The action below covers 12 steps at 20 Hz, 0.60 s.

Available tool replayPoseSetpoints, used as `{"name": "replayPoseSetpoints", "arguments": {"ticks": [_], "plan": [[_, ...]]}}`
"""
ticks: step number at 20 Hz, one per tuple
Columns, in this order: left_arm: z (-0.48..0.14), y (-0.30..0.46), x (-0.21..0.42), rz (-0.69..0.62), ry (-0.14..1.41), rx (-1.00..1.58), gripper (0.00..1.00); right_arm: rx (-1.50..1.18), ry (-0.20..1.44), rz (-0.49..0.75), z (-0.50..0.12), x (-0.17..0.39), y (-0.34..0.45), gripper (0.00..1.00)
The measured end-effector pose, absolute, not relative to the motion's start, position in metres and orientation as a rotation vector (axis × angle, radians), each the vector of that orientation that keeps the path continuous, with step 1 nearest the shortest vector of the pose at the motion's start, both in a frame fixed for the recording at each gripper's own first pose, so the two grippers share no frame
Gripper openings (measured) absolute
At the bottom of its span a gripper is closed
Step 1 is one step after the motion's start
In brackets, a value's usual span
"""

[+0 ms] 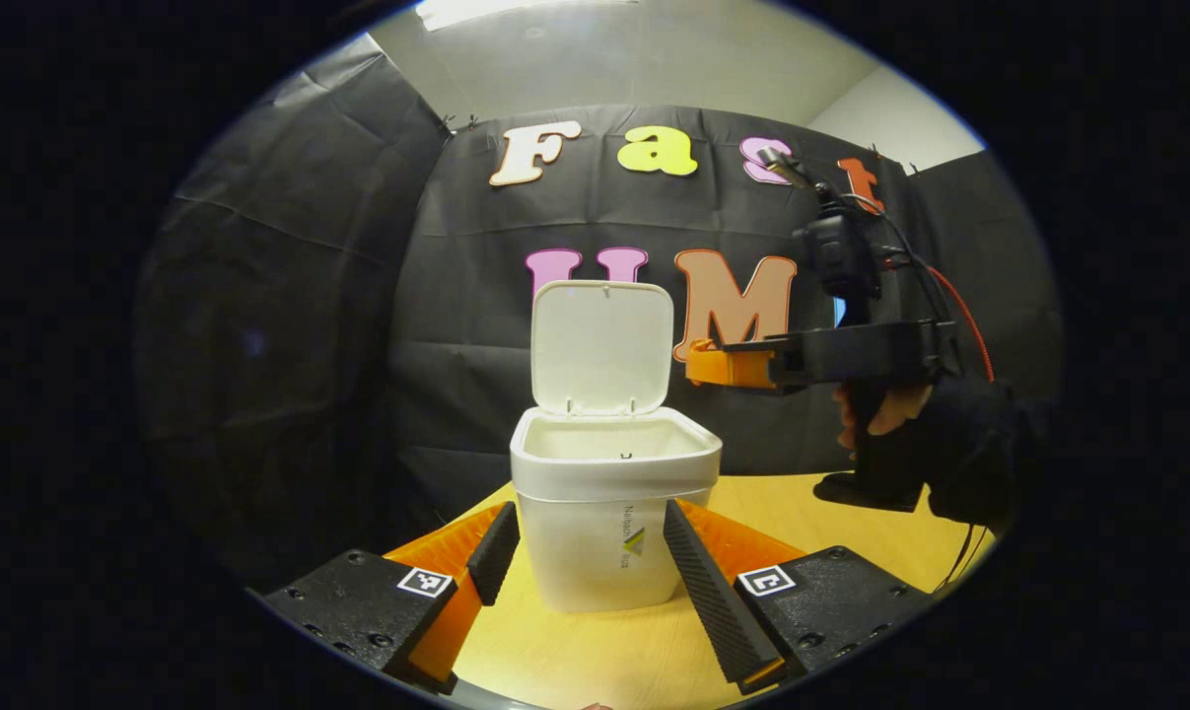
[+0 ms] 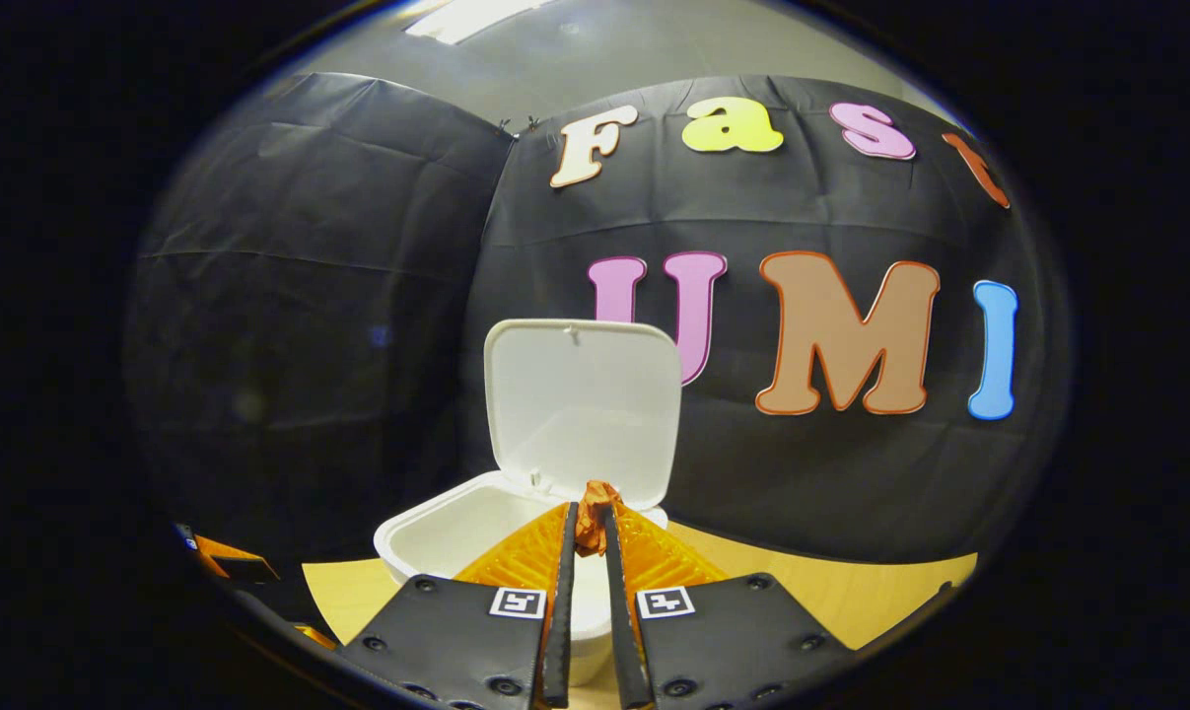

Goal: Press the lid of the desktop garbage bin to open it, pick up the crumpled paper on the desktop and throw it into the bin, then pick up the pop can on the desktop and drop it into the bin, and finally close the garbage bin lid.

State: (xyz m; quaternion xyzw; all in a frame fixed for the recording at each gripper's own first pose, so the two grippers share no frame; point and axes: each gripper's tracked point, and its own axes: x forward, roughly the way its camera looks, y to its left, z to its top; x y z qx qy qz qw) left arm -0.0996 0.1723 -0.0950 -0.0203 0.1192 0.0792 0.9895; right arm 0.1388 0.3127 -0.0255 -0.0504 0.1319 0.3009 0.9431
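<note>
Table [image 1: 831,503]: light wood-grain top, seen in the left gripper view running from the near edge back to the black cloth wall [image 1: 289,325]; in the right gripper view the same top [image 2: 880,592] meets the cloth along a curved line. Cloth wall stands behind the table on the far side and wraps round its left side, creased, with fold lines visible. Above the cloth, well above the table, a pale wall or ceiling surface [image 1: 654,59]. A bright ceiling light panel [image 1: 466,10] sits at the top edge, above the table's far left; likewise in the right gripper view [image 2: 466,20].
</note>
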Motion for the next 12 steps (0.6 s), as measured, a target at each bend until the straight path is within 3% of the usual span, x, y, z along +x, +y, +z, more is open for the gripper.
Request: {"name": "replayPoseSetpoints", "arguments": {"ticks": [2,3,6,7,12], "plan": [[-0.098,0.18,-0.1,0.166,0.245,-0.043,0.89,-0.122,0.317,0.621,-0.043,0.141,0.326,0.2],[-0.099,0.182,-0.101,0.17,0.248,-0.042,0.89,-0.134,0.333,0.618,-0.05,0.142,0.329,0.25],[-0.102,0.187,-0.099,0.175,0.25,-0.042,0.89,-0.135,0.338,0.62,-0.054,0.138,0.338,0.75],[-0.103,0.187,-0.097,0.175,0.25,-0.044,0.89,-0.135,0.328,0.621,-0.051,0.139,0.339,0.8],[-0.104,0.175,-0.088,0.151,0.247,-0.048,0.89,-0.131,0.253,0.599,-0.025,0.134,0.318,0.82]]}}
